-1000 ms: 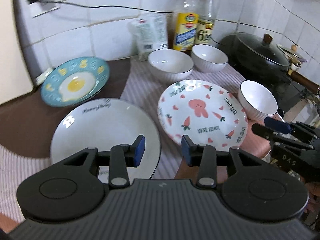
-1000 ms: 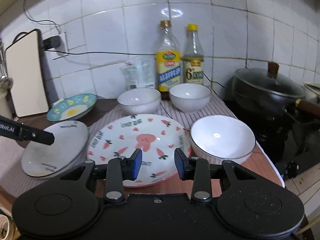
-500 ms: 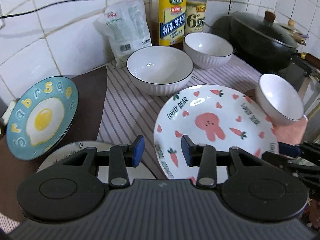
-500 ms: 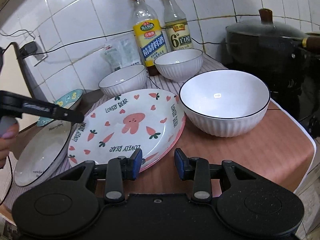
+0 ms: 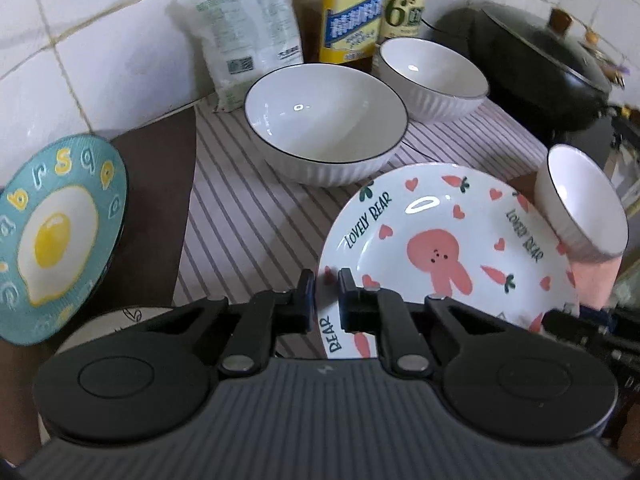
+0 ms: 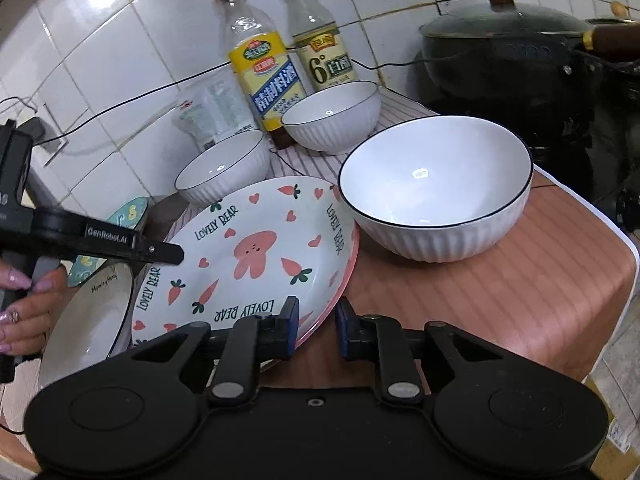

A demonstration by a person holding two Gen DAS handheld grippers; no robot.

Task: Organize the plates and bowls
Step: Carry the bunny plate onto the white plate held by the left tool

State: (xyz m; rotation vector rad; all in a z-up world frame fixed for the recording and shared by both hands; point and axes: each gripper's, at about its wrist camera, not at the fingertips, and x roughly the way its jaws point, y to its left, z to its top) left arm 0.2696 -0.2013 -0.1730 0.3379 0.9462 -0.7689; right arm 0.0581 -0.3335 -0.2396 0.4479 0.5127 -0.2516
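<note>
The pink rabbit "Lovely Bear" plate (image 5: 448, 240) (image 6: 256, 248) lies mid-counter. My left gripper (image 5: 326, 292) is shut on its left rim. My right gripper (image 6: 316, 328) straddles the plate's near right rim, jaws narrowed with a gap; I cannot tell if the pads touch. Three white ribbed bowls: a near right one (image 6: 436, 184) (image 5: 580, 208), a middle one (image 5: 324, 124) (image 6: 224, 168) and a back one (image 5: 432, 72) (image 6: 332, 116). A blue egg plate (image 5: 56, 232) sits far left. A plain white plate (image 6: 88, 320) lies left, under the left gripper.
Two bottles (image 6: 260, 64) (image 6: 320, 44) and a white bag (image 5: 244, 28) stand against the tiled wall. A black lidded pot (image 6: 516, 48) (image 5: 540, 60) sits on the stove at right. The counter's right edge (image 6: 600, 264) drops off beside the near bowl.
Both grippers moved forward and down to the rabbit plate. The left jaws closed onto its left rim; the right jaws narrowed around its near right rim.
</note>
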